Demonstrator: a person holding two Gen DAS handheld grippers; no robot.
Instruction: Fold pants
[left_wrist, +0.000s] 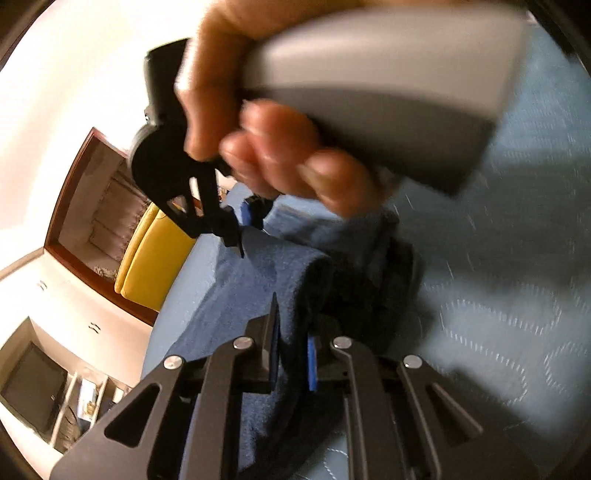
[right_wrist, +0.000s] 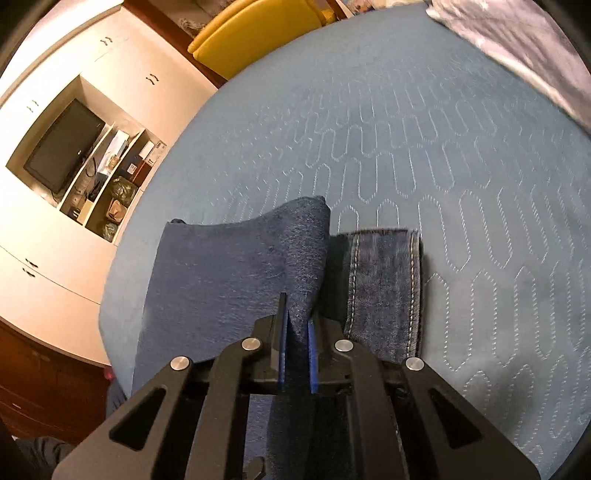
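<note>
While both grippers, left (left_wrist: 291, 354) and right (right_wrist: 297, 354), pinch the dark blue denim pants (right_wrist: 236, 280) lying at six o'clock on the quilted blue bedspread (right_wrist: 443, 155), carrying the fold evenly should keep edges aligned.

You're in a home bedroom: you work over a bed (right_wrist: 424, 122) w/ blue quilted cover, pillow (right_wrist: 524, 40) at its far edge. Built-in white cupboards (right_wrist: 55, 74) w/ a TV (right_wrist: 61, 147) niche & cluttered shelves (right_wrist: 110, 177); yellow chair (right_wrist: 255, 29) beside the bed.
</note>
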